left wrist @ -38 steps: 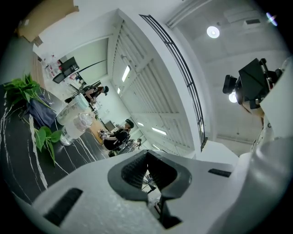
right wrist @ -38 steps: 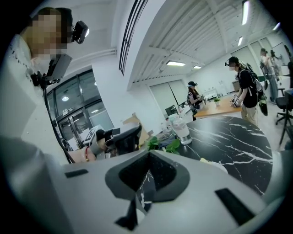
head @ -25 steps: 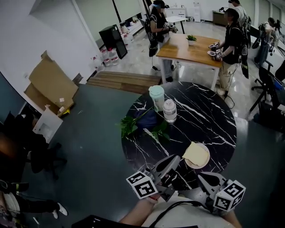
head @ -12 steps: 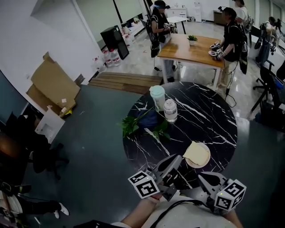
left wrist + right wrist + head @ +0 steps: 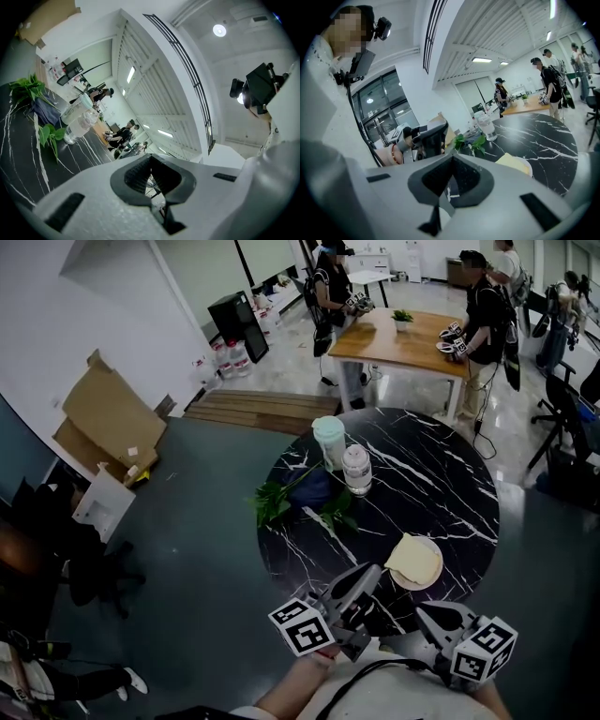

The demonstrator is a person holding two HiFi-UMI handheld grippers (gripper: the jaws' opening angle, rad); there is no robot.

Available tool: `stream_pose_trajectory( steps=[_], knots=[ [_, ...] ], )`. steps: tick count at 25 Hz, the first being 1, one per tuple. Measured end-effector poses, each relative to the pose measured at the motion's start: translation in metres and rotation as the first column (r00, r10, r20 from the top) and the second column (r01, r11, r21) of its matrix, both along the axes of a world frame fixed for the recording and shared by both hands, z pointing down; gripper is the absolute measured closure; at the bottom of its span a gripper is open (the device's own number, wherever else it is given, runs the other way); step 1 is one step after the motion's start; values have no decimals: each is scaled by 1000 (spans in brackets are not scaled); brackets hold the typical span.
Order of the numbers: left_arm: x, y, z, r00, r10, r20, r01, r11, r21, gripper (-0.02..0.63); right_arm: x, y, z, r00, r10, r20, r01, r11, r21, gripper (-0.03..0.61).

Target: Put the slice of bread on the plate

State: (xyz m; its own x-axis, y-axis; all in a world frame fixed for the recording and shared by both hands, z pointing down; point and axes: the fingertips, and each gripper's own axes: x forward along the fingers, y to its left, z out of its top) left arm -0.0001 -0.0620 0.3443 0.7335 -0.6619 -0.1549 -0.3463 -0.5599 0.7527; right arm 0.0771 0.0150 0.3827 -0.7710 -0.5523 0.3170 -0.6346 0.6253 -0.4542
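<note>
While near the table (image 5: pixel 431 484) edge, bread (image 5: pixel 411 562) on plate (image 5: pixel 424 586); left gripper (image 5: pixel 373 572), right gripper (image 5: pixel 424 611) fingers (image 5: pixel 356 582) together, empty.

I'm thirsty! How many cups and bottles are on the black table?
2. A pale green cup stands near the black table's far edge, and a clear bottle stands just beside it, to its right. None seems hidden.

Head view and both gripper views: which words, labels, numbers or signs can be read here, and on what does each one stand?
No word or number can be read in any view.
Bottle: its label is too small and blurred to read.
Cardboard: a pale sticker, too small to read.
Cubes on the left gripper and the right gripper: black-and-white square patterns only, no letters.
</note>
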Motion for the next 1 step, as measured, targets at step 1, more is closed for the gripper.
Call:
stream_pose_trajectory(
  steps=[1],
  knots=[
    [0, -1, 0, 1000, 0, -1, 0, 1000, 0, 604, 0, -1, 0, 1000, 1, -2, -1, 1000, 1, 568]
  ],
)
